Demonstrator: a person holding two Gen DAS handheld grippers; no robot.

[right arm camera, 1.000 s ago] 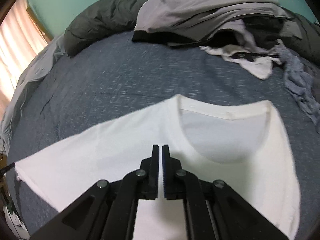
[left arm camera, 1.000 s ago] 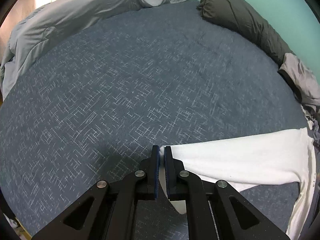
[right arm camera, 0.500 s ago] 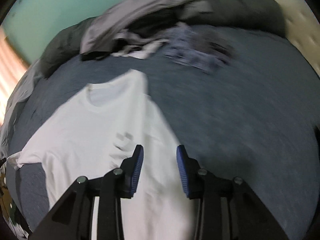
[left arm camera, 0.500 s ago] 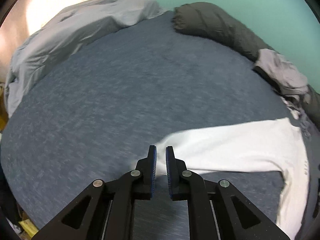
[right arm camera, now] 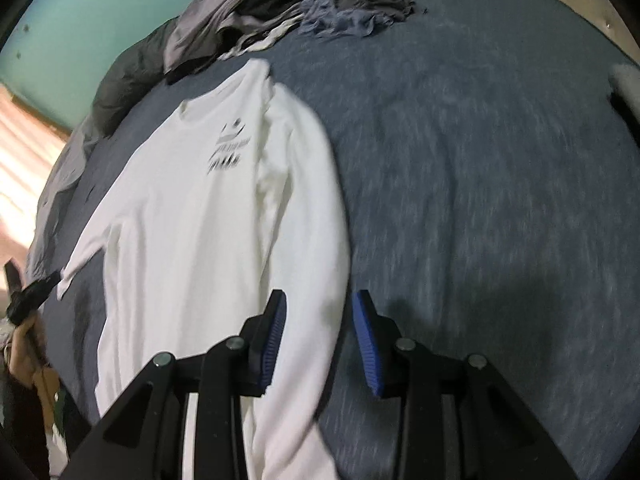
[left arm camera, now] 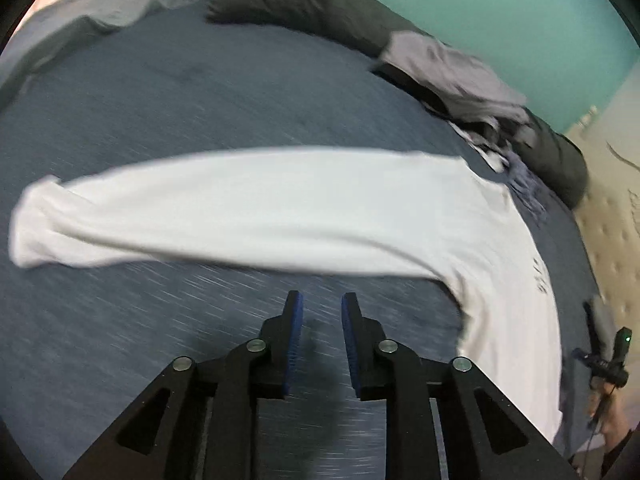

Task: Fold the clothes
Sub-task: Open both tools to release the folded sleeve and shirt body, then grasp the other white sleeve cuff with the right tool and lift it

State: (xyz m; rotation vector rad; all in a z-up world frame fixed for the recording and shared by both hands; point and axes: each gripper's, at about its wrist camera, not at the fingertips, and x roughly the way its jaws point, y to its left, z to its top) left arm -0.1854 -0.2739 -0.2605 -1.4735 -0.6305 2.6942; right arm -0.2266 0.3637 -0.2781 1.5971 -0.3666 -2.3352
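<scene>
Both your left gripper (left arm camera: 321,314) and right gripper (right arm camera: 319,316) are spread, empty; the white shirt (right arm camera: 192,208) lies flat; the sleeve (left arm camera: 224,208) toward ten o'clock may bunch if you grab off-edge.

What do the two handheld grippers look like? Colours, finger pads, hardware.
Both match: the left gripper and right gripper have matte black angular linkage arms with cut-out windows and round silver pivot screws. Each finger ends in a flat blue ribbed pad. In the left view, the other unit at the frame edge shows a small green LED and a thin cable. No sleeves visible.
</scene>
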